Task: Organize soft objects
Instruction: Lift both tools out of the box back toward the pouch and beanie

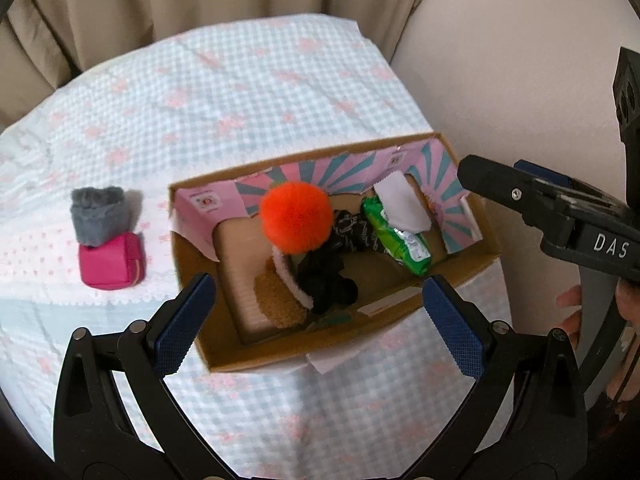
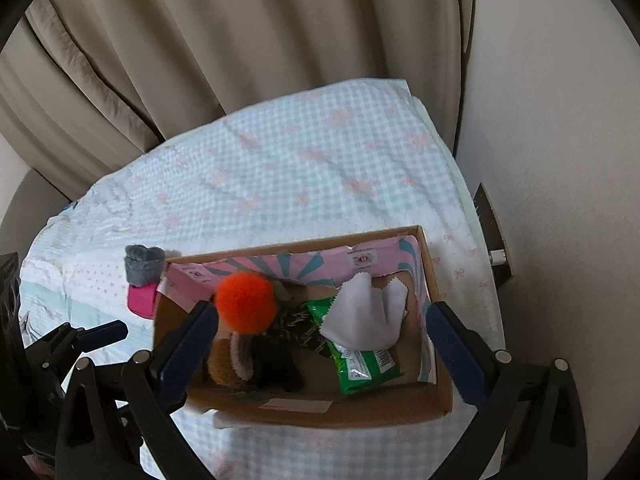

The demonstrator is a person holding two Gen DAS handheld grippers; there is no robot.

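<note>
Jaws of both grippers wide apart, empty.

behind your work area hangs a beige curtain [image 2: 208,52] in heavy vertical folds, filling the far side of both views. to your right stands a plain off-white wall [image 2: 560,160], evenly lit by soft, diffuse light with only faint shadows. the surface [image 2: 304,168] is draped in a pale blue-and-white checked cloth with faded pink bows and flowers, slightly wrinkled, its edge falling over the near side. between the cloth's right edge and the wall you can see a dark brown piece of furniture [image 2: 494,228], mostly hidden.
</note>
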